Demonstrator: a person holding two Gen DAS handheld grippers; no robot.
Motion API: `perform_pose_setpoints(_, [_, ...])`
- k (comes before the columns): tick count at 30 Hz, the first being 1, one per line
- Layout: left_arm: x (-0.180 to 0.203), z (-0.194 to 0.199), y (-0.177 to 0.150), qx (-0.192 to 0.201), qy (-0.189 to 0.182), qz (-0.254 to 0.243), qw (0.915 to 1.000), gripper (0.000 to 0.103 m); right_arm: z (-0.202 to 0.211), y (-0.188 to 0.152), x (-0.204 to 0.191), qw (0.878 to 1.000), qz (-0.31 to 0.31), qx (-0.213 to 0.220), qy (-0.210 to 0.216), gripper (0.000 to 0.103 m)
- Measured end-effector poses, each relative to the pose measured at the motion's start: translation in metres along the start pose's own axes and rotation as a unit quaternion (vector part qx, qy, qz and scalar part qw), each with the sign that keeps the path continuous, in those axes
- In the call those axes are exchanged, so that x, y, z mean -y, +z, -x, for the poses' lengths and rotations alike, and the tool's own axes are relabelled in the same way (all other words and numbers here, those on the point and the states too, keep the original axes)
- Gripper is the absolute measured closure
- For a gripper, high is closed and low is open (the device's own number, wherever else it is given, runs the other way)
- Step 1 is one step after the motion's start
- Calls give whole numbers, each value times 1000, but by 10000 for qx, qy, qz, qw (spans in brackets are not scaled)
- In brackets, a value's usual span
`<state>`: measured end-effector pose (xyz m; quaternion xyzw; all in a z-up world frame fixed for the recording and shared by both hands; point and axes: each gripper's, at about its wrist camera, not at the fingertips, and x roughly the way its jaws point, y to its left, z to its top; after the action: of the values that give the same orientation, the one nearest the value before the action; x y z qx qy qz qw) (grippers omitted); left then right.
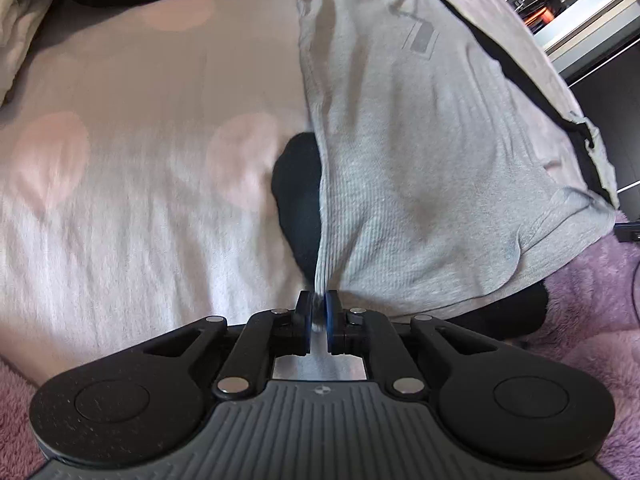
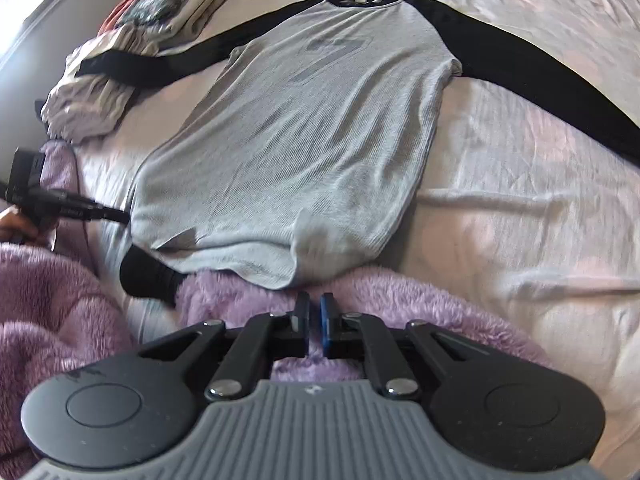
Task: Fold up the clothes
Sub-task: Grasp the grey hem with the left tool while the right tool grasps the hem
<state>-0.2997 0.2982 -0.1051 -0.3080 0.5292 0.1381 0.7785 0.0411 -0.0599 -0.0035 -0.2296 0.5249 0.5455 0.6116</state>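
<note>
Across the bed sheet [image 2: 520, 184] we see a grey shirt [image 2: 304, 128] with black sleeves [image 2: 520, 64] spread flat, filling the centre of the right wrist view, its collar toward the top of the frame and its hem toward the bottom. Our left tongs [image 1: 319, 312] are clenched on a pinch of the shirt's hem corner, at lower centre of the left wrist view; the grey fabric rises from the blue pads in a taut ridge. Our right tongs [image 2: 315, 318] are closed on nothing, hovering over a purple fleece blanket [image 2: 400, 292] just below the hem. In that same view the left tongs appear at the left edge, meeting the shirt's corner. A heap of other clothes [image 2: 132, 40] sits at upper left, under one black sleeve.
</note>
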Motion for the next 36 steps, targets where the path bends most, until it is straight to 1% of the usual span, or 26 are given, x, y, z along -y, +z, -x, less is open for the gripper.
perform_pose_setpoints(2, [1,3,-2,6,88,-55,9999,99,7,-3,-4,9999,108,-58,-19,92])
perform_pose_setpoints(4, [2,10,-2,68,51,-59,9999,98,14,-5,-6,9999,129,-37,-67,91])
perform_pose_setpoints(6, [7,16,0,145,-11,-166,9998,95,21,-2,-6,9999,92,108,-81,85])
perform_pose_setpoints(8, [17,20,6,213,-52,-328,9992,89,22,8,-6,9996,32,273,-99,50])
perform_pose_setpoints(10, [27,22,12,278,-97,-477,9984,88,14,23,-6,9992,-50,350,-176,41])
perform_pose_setpoints(12, [35,22,17,329,-138,-546,9979,88,-1,42,-4,9991,-124,277,-288,41])
perform_pose_setpoints(14, [40,21,20,377,-146,-568,9976,88,-21,61,-2,9994,-18,130,-334,40])
perform_pose_setpoints(16, [42,20,22,403,-169,-547,9975,88,-44,79,2,9989,56,-171,-422,40])
perform_pose_setpoints(18, [41,19,21,404,-184,-504,9977,88,-71,92,9,9964,202,-581,-575,40])
perform_pose_setpoints(21, [36,18,20,379,-112,-400,9984,87,-105,100,23,9914,185,-1160,-583,42])
perform_pose_setpoints(22, [32,18,20,370,-92,-338,9987,87,-114,101,26,9896,171,-1309,-578,43])
perform_pose_setpoints(24, [23,18,19,352,-58,-199,9992,87,-127,99,31,9870,155,-1507,-541,48])
perform_pose_setpoints(25, [19,17,19,340,-26,-133,9993,86,-132,98,32,9859,149,-1589,-506,58])
perform_pose_setpoints(26, [15,15,18,324,34,-85,9994,84,-135,95,32,9850,169,-1652,-476,74])
perform_pose_setpoints(27, [12,13,18,308,103,-43,9995,81,-137,92,31,9841,207,-1705,-456,80])
perform_pose_setpoints(28, [9,11,18,283,184,-19,9994,79,-136,90,29,9839,252,-1713,-444,84])
perform_pose_setpoints(30, [4,6,17,195,208,-6,9996,78,-129,86,26,9845,352,-1664,-431,96])
perform_pose_setpoints(33, [0,-4,16,29,-143,42,9999,77,-101,81,17,9874,466,-1447,-438,96])
perform_pose_setpoints(35, [-1,-12,15,-32,-437,123,9990,75,-76,78,10,9897,546,-1257,-423,96])
perform_pose_setpoints(36, [-1,-15,13,-38,-522,159,9985,75,-64,76,7,9907,583,-1160,-409,96])
